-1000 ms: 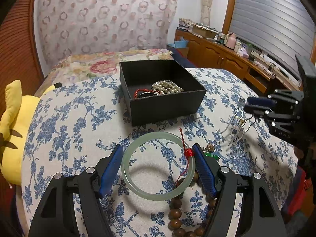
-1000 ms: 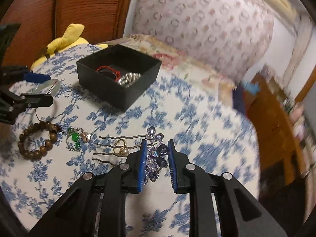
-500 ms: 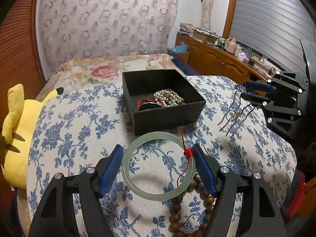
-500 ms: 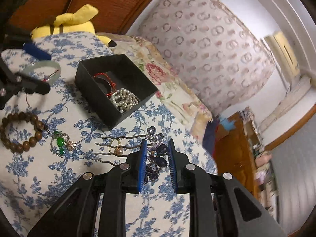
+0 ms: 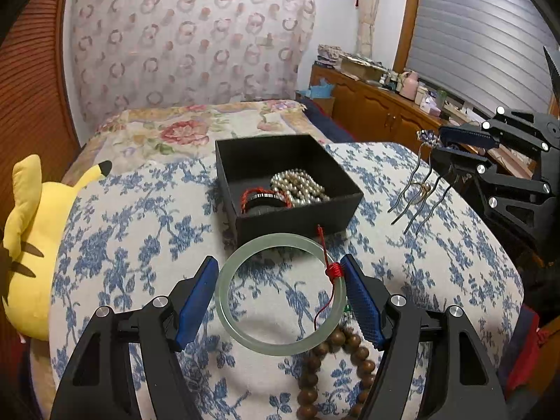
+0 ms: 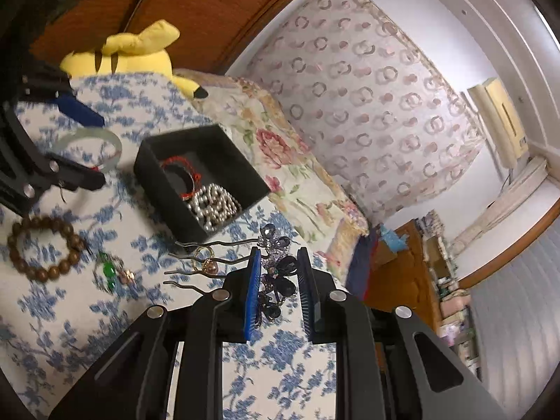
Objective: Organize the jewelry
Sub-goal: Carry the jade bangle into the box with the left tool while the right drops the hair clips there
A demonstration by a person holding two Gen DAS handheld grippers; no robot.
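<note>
Since the earlier frame the right tool (image 6: 278, 281), clamped on the hair comb (image 6: 276, 273), has lifted it off the tabletop (image 5: 140, 210). Left tool (image 5: 280, 290) grips the jade bangle (image 5: 280, 294), near the black box (image 5: 290, 189). Next, by judgement: carry both over the box and release.

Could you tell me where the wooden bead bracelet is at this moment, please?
The wooden bead bracelet lies on the blue-floral cloth at the left of the right wrist view, beside the small green-stone piece and below the jade bangle held by the left gripper.
</note>
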